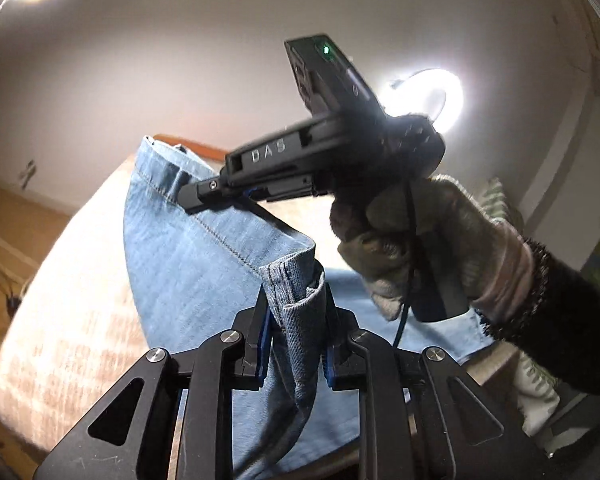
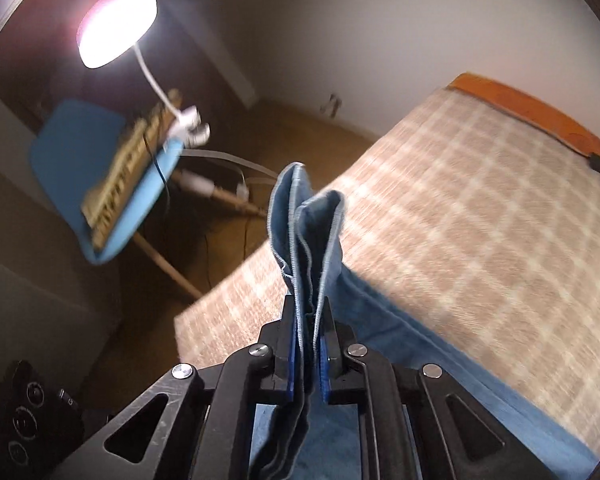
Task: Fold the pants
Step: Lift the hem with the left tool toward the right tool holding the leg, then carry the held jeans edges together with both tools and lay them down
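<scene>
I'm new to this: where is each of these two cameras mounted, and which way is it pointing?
Left wrist: sits on the left gripper, looking along its fingers at jeans over a checked bedspread; shows the right gripper and a gloved hand.
Right wrist: sits on the right gripper, facing a pinched jeans hem, a lamp and a blue chair.
Shared: jeans, bedspread, orange bed edge.

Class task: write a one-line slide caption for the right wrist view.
Right hand-held gripper shut on a bunched hem of blue denim pants above a checked bedcover.
</scene>
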{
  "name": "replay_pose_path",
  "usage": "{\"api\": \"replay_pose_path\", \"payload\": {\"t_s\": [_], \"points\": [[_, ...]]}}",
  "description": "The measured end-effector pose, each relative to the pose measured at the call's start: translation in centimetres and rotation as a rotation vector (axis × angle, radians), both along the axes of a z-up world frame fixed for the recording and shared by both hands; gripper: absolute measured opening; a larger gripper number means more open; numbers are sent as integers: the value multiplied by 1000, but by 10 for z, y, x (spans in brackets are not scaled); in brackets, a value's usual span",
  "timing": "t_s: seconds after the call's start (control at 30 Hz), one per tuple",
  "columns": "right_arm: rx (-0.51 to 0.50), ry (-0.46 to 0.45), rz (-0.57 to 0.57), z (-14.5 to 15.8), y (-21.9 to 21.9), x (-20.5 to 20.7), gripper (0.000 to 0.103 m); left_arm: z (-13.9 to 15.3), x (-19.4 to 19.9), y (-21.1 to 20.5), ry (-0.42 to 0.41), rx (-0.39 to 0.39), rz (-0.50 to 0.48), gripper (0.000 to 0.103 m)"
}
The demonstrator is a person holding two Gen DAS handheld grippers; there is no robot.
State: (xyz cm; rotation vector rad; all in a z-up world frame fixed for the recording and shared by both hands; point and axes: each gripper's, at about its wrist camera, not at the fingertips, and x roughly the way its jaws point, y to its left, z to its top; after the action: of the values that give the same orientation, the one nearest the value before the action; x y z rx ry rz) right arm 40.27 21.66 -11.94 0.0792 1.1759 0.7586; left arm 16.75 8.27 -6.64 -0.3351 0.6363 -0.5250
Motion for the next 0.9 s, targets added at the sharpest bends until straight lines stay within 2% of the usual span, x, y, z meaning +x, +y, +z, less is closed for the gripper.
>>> {"api": "replay_pose_path", "payload": {"t_s": [0.17,0.3,0.53,0.9], "points": [[62,-39,-81,29,-47,-2,6,23,14,-30,-10,0,-88,18],[73,-71,-125,46,-80,-7,6,35,24,-58,-4,-2,-157,18],[98,-114,-221,70,-147,-20,6,54,35,-101,-19,55,-273,18],[60,-152,-322,75,-234,-46,6,33,56,-152,20,12,-396,18]]}}
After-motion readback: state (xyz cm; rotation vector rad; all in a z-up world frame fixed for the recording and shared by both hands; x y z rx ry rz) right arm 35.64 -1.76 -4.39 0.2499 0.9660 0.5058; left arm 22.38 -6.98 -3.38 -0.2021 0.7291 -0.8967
